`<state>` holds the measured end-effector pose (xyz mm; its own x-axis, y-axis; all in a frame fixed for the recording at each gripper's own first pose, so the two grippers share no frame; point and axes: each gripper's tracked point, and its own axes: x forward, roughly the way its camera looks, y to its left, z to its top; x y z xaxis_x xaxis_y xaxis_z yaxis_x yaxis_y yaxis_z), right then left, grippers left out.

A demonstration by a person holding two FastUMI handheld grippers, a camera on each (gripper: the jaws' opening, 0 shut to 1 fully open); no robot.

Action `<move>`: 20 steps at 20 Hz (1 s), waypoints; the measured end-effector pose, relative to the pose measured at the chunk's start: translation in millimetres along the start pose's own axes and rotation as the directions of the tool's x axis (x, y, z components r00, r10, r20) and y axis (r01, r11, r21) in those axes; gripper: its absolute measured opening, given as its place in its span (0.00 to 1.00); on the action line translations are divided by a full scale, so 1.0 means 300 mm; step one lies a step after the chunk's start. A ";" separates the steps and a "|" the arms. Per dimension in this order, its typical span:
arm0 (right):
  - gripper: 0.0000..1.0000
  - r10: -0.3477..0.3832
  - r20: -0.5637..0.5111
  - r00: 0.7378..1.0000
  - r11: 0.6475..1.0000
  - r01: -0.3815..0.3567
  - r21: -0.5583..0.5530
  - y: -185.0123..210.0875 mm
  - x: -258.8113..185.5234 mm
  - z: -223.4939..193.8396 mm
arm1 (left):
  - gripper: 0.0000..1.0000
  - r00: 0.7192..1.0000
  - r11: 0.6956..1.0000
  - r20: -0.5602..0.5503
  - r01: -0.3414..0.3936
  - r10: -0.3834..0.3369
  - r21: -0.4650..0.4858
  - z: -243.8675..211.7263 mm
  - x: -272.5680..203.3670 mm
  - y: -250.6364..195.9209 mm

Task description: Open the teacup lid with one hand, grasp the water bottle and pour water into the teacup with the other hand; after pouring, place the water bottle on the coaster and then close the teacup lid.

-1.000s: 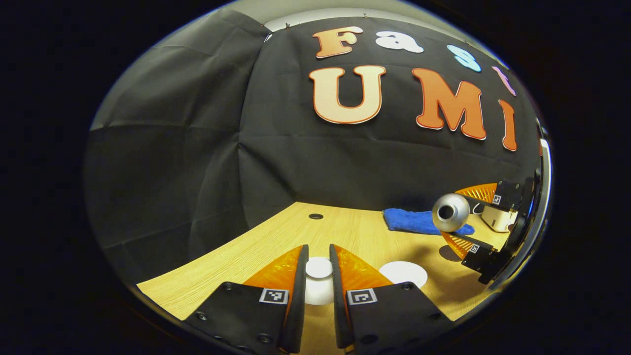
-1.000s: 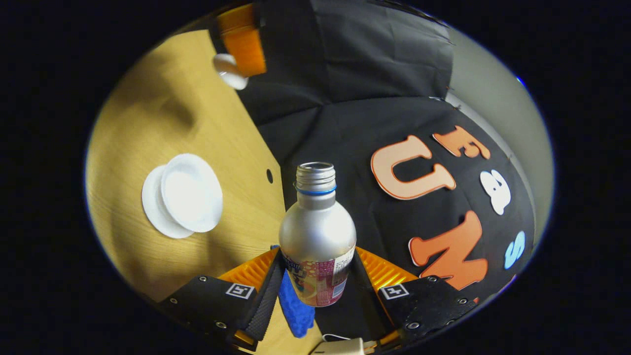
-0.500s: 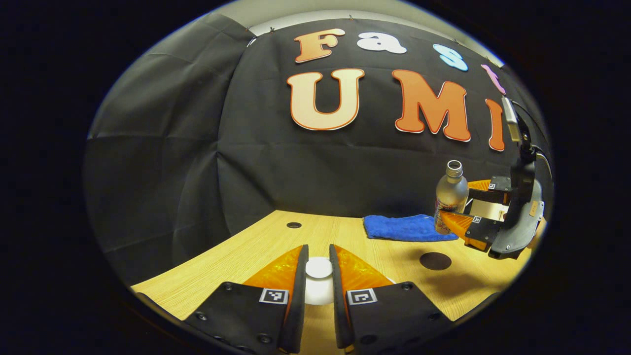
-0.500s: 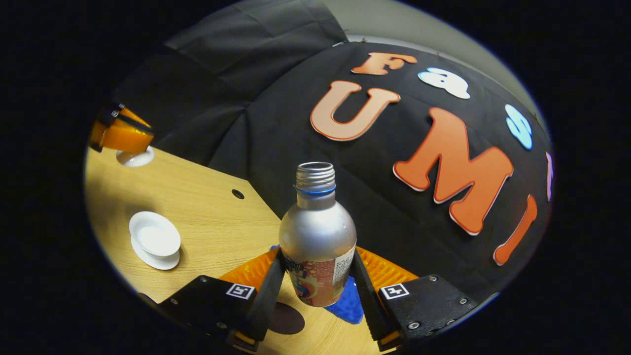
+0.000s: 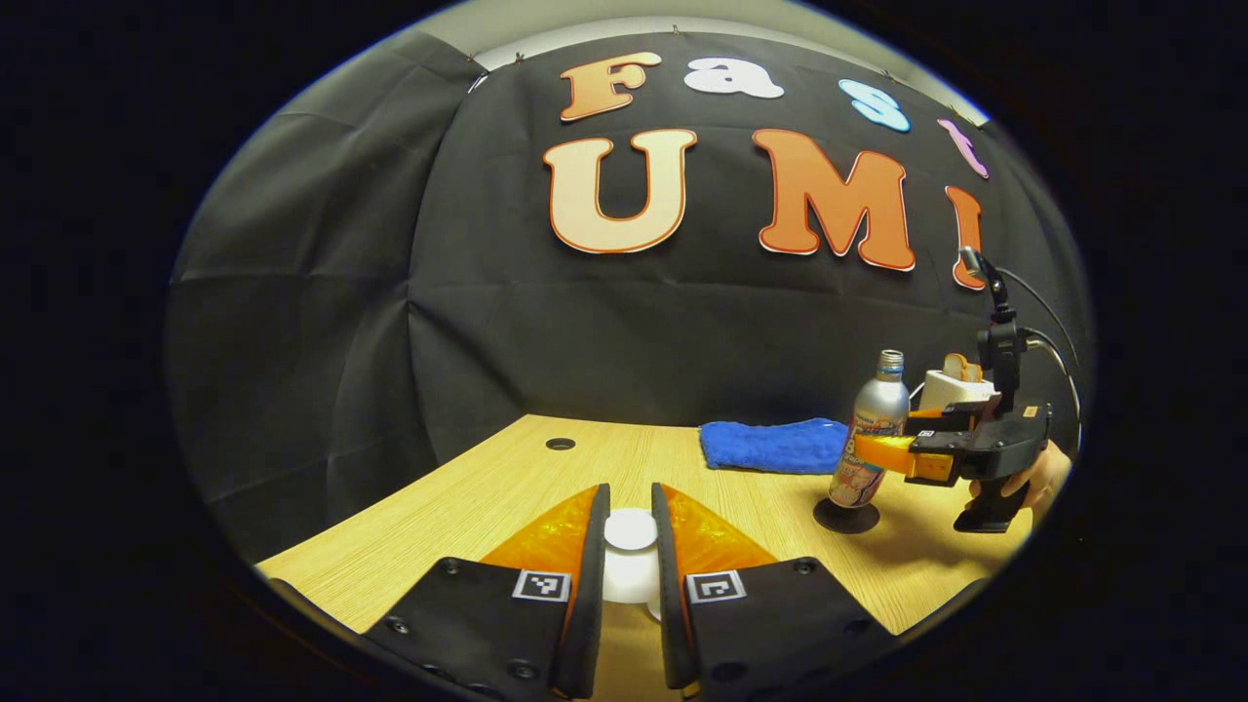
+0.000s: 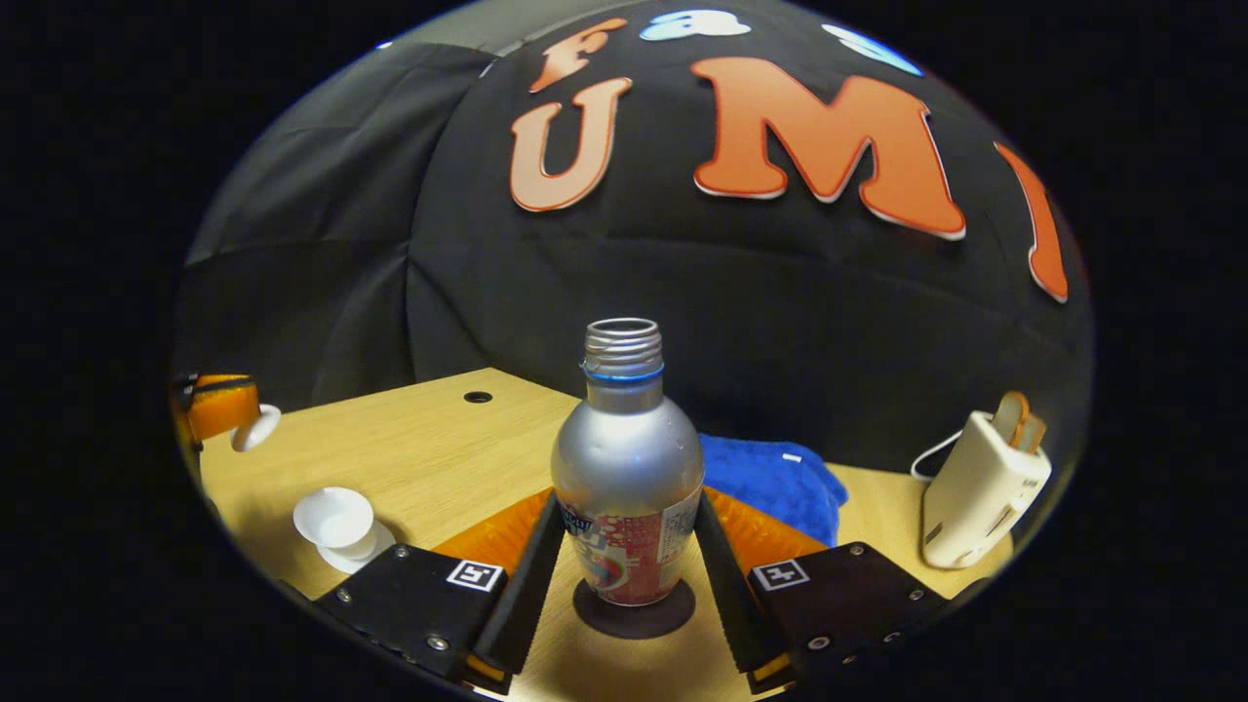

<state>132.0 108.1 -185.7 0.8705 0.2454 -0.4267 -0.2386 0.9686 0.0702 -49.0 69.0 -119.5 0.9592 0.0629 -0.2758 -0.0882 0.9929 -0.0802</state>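
Note:
In the left gripper view my left gripper [image 5: 630,507] is shut on the knob of the white teacup lid [image 5: 630,575], held just above the table. In the right gripper view my right gripper [image 6: 627,512] is shut on the silver water bottle [image 6: 627,458], which is upright and uncapped, its base at the dark round coaster [image 6: 634,612]. The open white teacup [image 6: 334,517] rests on its saucer [image 6: 370,554] at the left. Farther left, the left gripper [image 6: 226,408] holds the lid [image 6: 255,427]. From the left gripper view, the bottle [image 5: 871,424] stands over the coaster [image 5: 846,515] in the right gripper [image 5: 880,451].
A blue cloth [image 6: 770,476] lies behind the bottle near the back wall. At the right stands a white toaster [image 6: 980,487] with bread in it. There is a cable hole [image 6: 478,397] in the wooden table [image 5: 487,487]. A hand [image 5: 1038,478] holds the right gripper.
The right gripper has turned the bottle from tilted back to upright and lowered it onto the coaster. The left gripper has kept hold of the lid and drifted slightly left.

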 end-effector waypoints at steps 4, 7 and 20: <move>0.78 -0.003 -0.033 0.999 0.999 0.004 0.036 -0.007 -0.014 -0.066 | 0.29 1.000 1.000 -0.014 0.010 -0.010 0.005 -0.017 0.011 -0.030; 0.78 -0.003 -0.042 0.999 0.999 0.005 0.050 -0.037 -0.025 -0.097 | 0.29 0.999 1.000 -0.026 0.020 -0.020 0.007 -0.030 0.023 -0.055; 0.94 0.019 -0.052 0.998 0.999 -0.016 0.050 -0.029 -0.047 -0.112 | 0.29 0.984 0.994 -0.143 0.099 -0.104 -0.038 -0.173 0.105 -0.176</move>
<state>107.3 94.9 -210.6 0.8421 0.2614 -0.4718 -0.2309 0.9652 0.1226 -28.2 13.4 -173.7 0.9146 -0.0556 -0.4005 -0.0027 0.9897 -0.1435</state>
